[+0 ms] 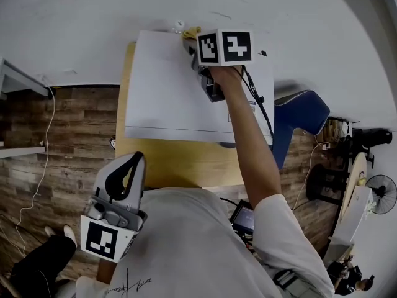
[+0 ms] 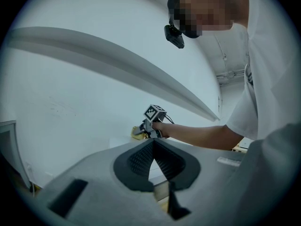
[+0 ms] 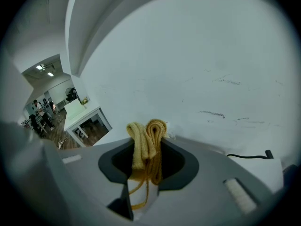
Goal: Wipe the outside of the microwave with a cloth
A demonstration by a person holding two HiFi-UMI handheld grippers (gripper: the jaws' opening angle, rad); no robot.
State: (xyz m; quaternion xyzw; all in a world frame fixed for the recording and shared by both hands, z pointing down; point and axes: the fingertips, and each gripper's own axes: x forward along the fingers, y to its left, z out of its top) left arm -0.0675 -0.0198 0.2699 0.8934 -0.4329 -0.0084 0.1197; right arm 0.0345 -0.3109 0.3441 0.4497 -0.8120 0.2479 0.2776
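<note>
My right arm [image 1: 254, 148] reaches straight out across the top of the microwave [image 1: 167, 85]. My right hand [image 1: 224, 76] holds the right hand-held gripper [image 1: 193, 42] at the microwave's far edge. Its jaws are clamped on a folded yellow cloth [image 3: 148, 138], which sticks out past the tips. My left hand-held gripper [image 1: 133, 166] sits close to my chest, on the near side of the microwave and well apart from it. It points toward the microwave, with its jaws pressed together and nothing between them.
</note>
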